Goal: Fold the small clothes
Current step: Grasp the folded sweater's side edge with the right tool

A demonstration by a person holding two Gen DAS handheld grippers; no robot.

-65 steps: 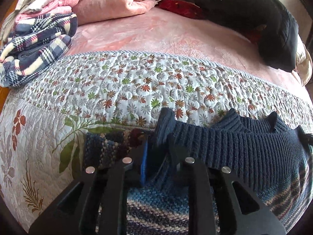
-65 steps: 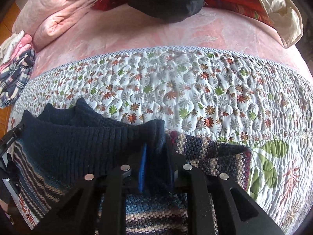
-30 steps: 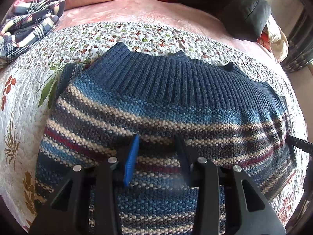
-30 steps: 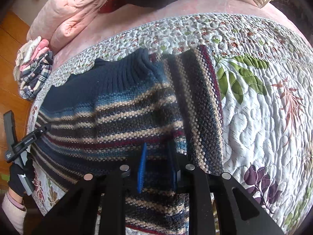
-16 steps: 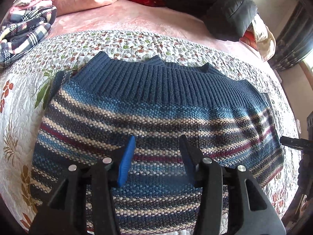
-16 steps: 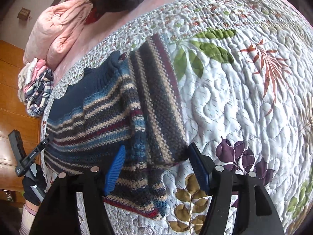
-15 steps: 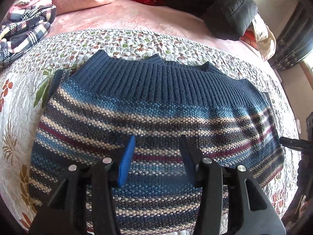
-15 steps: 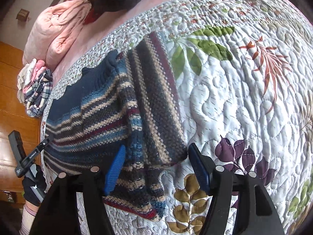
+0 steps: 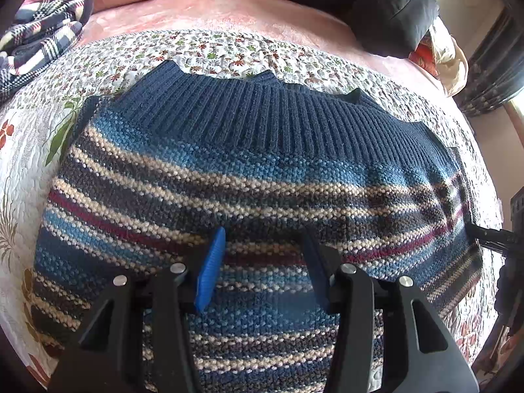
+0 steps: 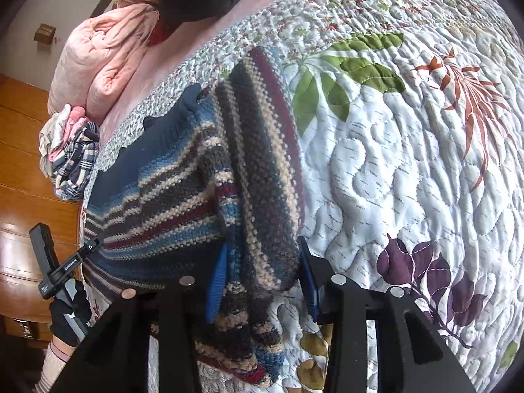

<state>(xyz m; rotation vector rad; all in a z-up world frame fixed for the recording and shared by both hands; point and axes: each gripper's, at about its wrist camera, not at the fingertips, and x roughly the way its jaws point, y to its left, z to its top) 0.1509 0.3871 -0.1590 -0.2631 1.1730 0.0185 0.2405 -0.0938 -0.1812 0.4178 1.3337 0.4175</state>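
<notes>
a striped sweater (image 9: 249, 177) lies flat on the quilt (image 10: 409, 170) of a bed, its ribbed navy band at the far edge. the left claw (image 9: 263, 262) hovers over the sweater's near middle, jaws apart, holding nothing. the right claw (image 10: 262, 275) is open too, its jaws either side of the folded-in sleeve (image 10: 262, 150) at the sweater's right edge. a plaid pile (image 9: 39, 42) sits far left, a pink blanket (image 10: 101, 62) and black jacket (image 9: 386, 9) beyond.
</notes>
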